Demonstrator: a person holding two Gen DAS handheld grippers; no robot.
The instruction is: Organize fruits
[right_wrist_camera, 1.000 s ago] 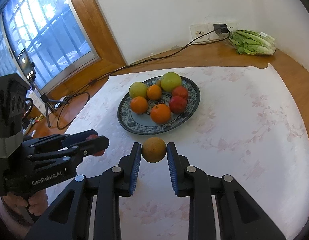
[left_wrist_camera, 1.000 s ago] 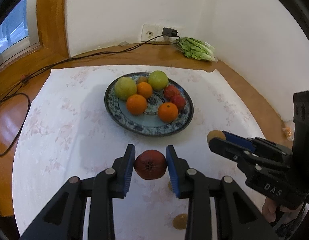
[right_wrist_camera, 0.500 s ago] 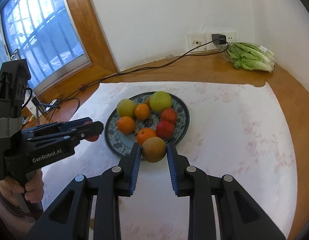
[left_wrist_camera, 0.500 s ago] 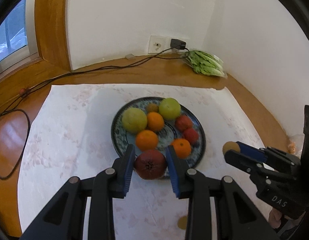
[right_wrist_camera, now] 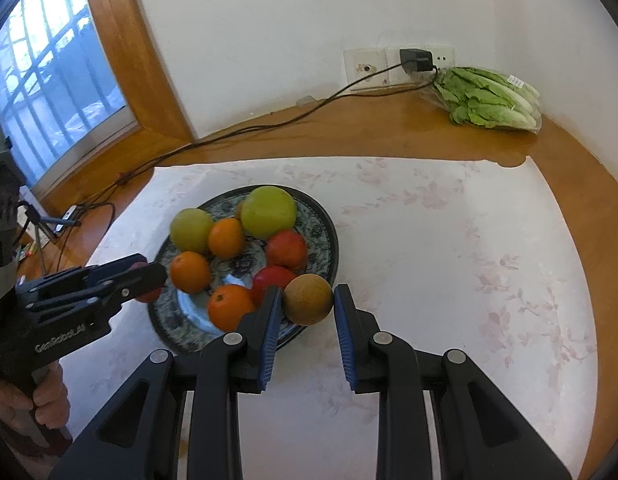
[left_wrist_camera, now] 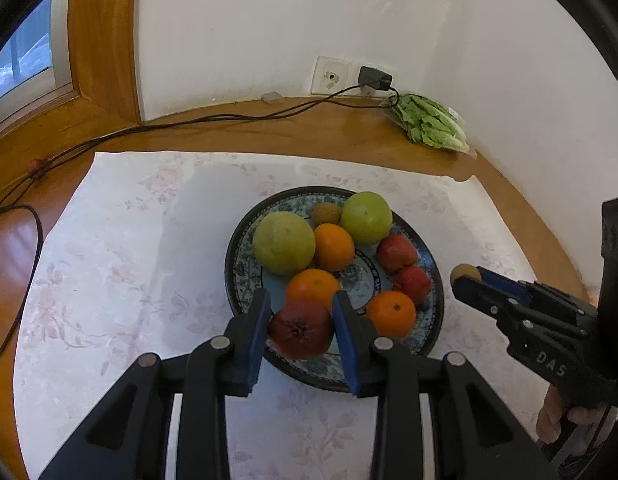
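The blue-patterned plate (left_wrist_camera: 435,280) on the white cloth over the tabletop (left_wrist_camera: 269,128) already holds 8 fruits: 2 green ones, 3 oranges, 2 red ones and a small brown one at the back. 2 more are in the air. The left tongs (left_wrist_camera: 301,330) are clenched on a dark red fruit (left_wrist_camera: 301,330) above the plate's near rim; the right tongs (right_wrist_camera: 307,300) grip a brown round fruit (right_wrist_camera: 307,300) over its right edge. By my judgement, only setting these 2 down remains. A second ago both fruits hung over bare cloth short of the plate; both have since advanced to it.
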